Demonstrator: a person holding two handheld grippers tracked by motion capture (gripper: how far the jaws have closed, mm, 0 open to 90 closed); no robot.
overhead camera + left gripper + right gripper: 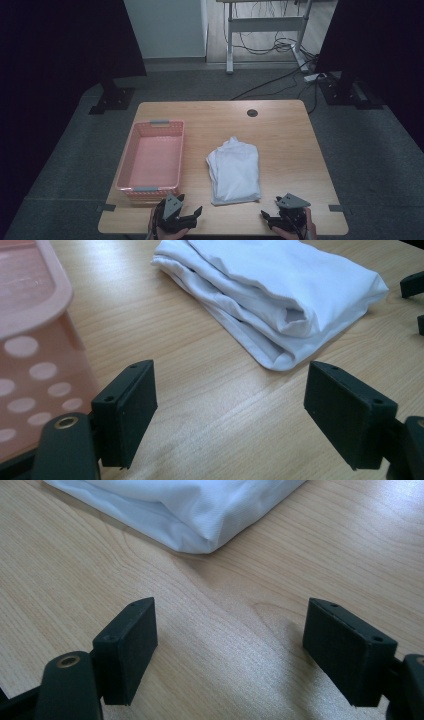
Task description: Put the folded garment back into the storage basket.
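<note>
Folded white garment (234,171) lies flat on the wooden bench (285,145), roughly centre, slightly toward the near edge. Collar end points away from the person, folded bottom edge faces them. Stack looks neat, several layers visible at the near corner in the left gripper view.

Pink perforated basket (151,162) sits on the bench just left of the garment, apart from it, a strip of bare wood between. Basket interior looks bare pink plastic, grey clips on its far and near rims.

Left gripper (194,216) is at the near bench edge, in front of the basket's near right corner, angled toward the garment. Fingers wide apart, gripping nothing. In its own view the fingers (125,410) frame bare wood, basket wall on the left, garment's near corner ahead, not touching.

Right gripper (267,218) is at the near edge too, just right of the garment's near right corner, well apart from the left one. Fingers (127,647) wide apart, nothing between them; bare wood under them, garment corner ahead with a gap.

Round cable hole (252,113) near the far bench edge. Dark carpet around, desk frame and cables beyond.
</note>
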